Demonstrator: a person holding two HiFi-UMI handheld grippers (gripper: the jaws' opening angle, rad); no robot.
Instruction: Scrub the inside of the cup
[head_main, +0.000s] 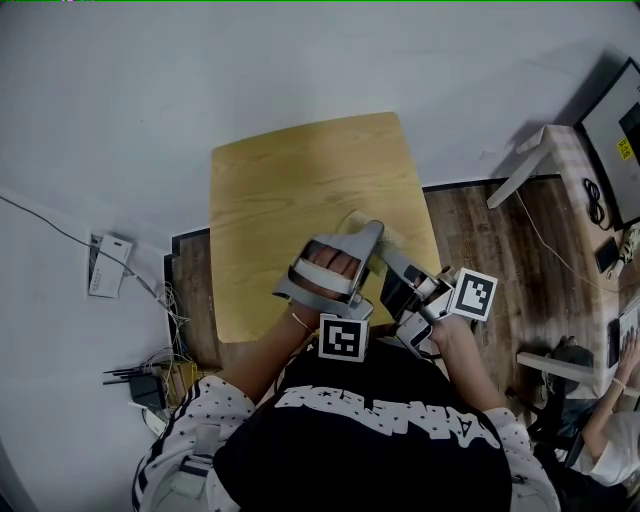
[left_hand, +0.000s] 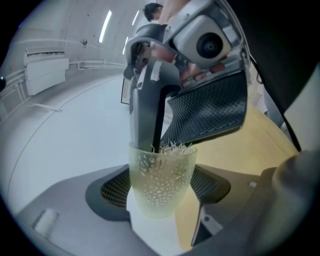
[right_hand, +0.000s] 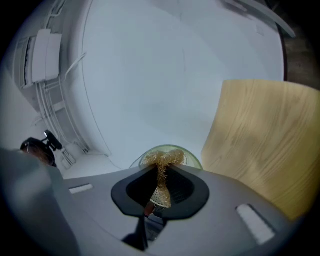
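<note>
Head view finds you bent over a small wooden table (head_main: 290, 190), with both tools meeting above its right half, nearer the front edge than the back. Your left gripper (left_hand: 160, 190) is clamped on a translucent, dimpled cup (left_hand: 161, 172), its jaws closed against the cup's lower sides and the open mouth turned toward the other tool. Your right gripper (right_hand: 160, 176) has its jaws pinched almost together on a golden, stringy scrubber (right_hand: 161, 162). The scrubber's tuft sits inside the mouth of the cup, and the left gripper view shows loose fibres bristling at the rim. That view also shows the right gripper's two jaws dipping just past the rim. No view shows whether the cup rests on the table or is held clear of it. Dark wood floor (head_main: 490, 225) runs along the table's right edge.
</note>
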